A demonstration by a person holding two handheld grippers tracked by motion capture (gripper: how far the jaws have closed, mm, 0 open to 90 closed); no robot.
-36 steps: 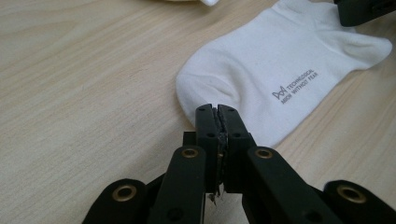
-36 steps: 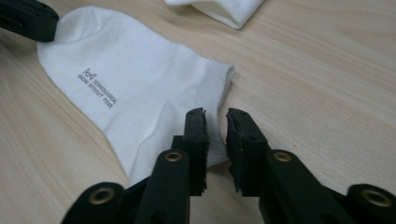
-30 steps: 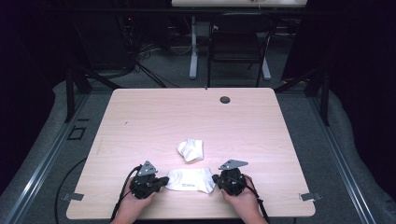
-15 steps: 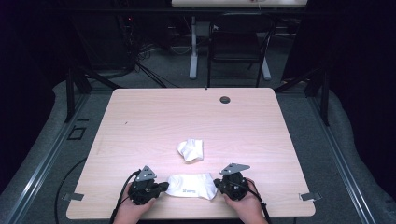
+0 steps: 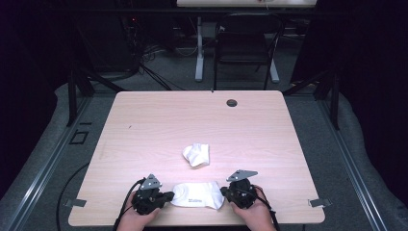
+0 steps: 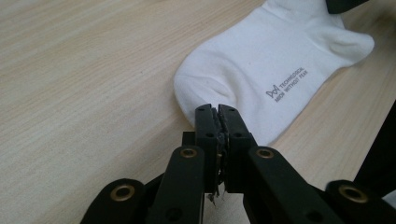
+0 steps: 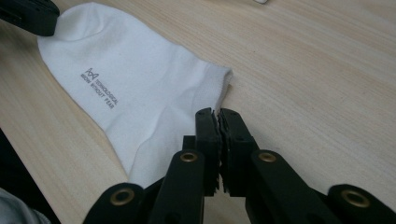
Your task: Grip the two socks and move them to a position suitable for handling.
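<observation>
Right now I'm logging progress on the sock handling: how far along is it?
One sock already lies bunched at mid-table. In hand: the left gripper and right gripper each pinch an end of the flat sock. Whatever comes next for it is not yet done.

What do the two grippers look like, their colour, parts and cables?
Both the left gripper and the right gripper are black, each with a grey three-cornered plate on top. Their jaws are flat black bars, joined by links with brass-coloured rivets. A black cable trails from the left one.

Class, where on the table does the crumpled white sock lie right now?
In the high view the crumpled sock lies near the table's middle, just beyond the flat sock stretched between the two grippers at the near edge.
</observation>
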